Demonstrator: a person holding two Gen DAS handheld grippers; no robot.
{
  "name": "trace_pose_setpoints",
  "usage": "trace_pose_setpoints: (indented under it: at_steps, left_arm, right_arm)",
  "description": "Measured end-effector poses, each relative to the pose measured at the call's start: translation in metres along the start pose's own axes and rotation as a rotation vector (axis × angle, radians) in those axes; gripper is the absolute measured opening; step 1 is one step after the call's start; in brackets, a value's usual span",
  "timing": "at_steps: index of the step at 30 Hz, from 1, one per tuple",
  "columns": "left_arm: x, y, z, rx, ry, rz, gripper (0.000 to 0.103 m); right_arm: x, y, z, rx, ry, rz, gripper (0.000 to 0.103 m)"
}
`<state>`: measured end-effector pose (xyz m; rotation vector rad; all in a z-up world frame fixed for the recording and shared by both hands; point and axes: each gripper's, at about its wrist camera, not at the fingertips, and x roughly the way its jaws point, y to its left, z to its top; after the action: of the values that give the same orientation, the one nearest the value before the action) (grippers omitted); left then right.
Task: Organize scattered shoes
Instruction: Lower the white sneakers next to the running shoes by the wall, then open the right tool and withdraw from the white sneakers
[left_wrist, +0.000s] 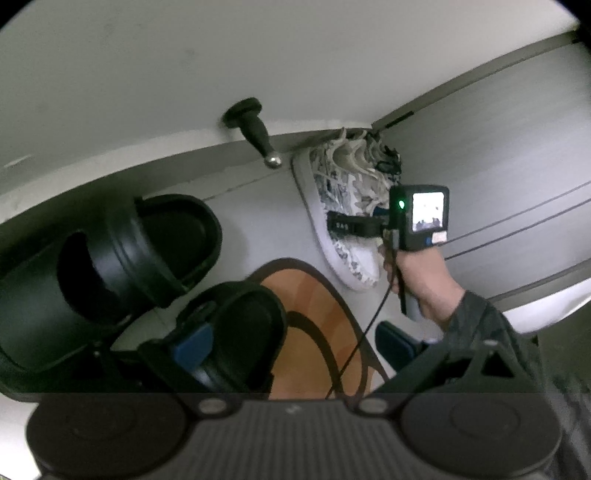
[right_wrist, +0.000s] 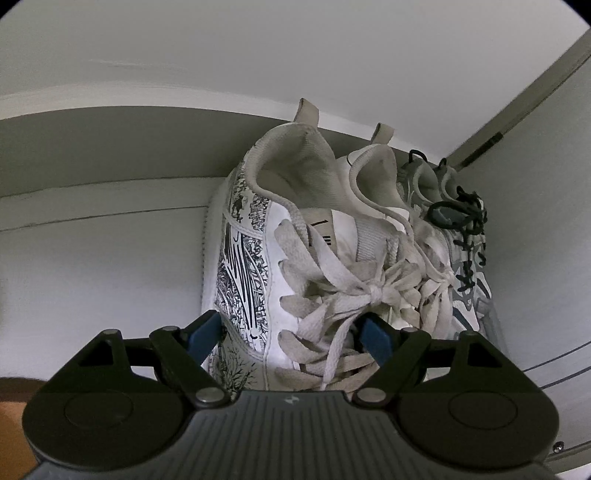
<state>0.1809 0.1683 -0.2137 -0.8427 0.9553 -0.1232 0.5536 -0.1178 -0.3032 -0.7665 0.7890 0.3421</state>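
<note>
Progress, judged from the present layout: three or four shoes stand in a row against the wall, toes toward the right gripper (right_wrist: 291, 334) — the printed white sneaker (right_wrist: 255, 266) at the near end, its mate (right_wrist: 402, 236) beside it, and a grey sneaker with black laces (right_wrist: 465, 236) beyond, in the corner by the door frame. That group looks sorted. Still to place, apparently: the pair of black slides. One black slide (left_wrist: 122, 254) lies on the floor ahead and left of the left gripper (left_wrist: 291, 343); the second black slide (left_wrist: 240, 332) sits at its left finger (left_wrist: 194, 341), which seems to lie inside the strap. Whether the left gripper is clamped on it cannot be told; the right finger stands well apart over the orange mat (left_wrist: 314, 325). Right gripper: jaws wide, straddling the printed sneaker's forefoot, left pad against the sidewall, right pad in the laces — a grasp on that shoe, or nearly so. A door stopper (left_wrist: 255, 129) projects from the wall above the slides.
</note>
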Motion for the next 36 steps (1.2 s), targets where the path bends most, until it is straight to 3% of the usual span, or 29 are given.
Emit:
trace_pose_setpoints:
  at_steps: [10,15,18,28,36]
  left_arm:
    - [-0.003,0.0,0.002,0.003,-0.028,0.018,0.096]
    - [-0.002,-0.006,-0.001,0.036,-0.018,0.015,0.096]
    - [-0.002,-0.012,-0.003,0.062,-0.011,0.002,0.096]
    - [-0.005,-0.027,-0.013,0.144,0.001,-0.018,0.096]
    - [-0.009,-0.032,-0.015,0.18,-0.012,-0.017,0.096]
  right_arm:
    - [-0.002,0.015,0.009,0.038,0.063,-0.019,0.085]
    - [-0.02,0.033,0.007,0.04,0.081,-0.047,0.078]
    - [-0.038,0.031,0.002,0.041,0.071,-0.046,0.078]
    - [-0.122,0.08,-0.027,0.022,0.055,-0.051,0.078]
    - [-0.165,0.117,-0.036,-0.03,0.056,-0.064,0.079]
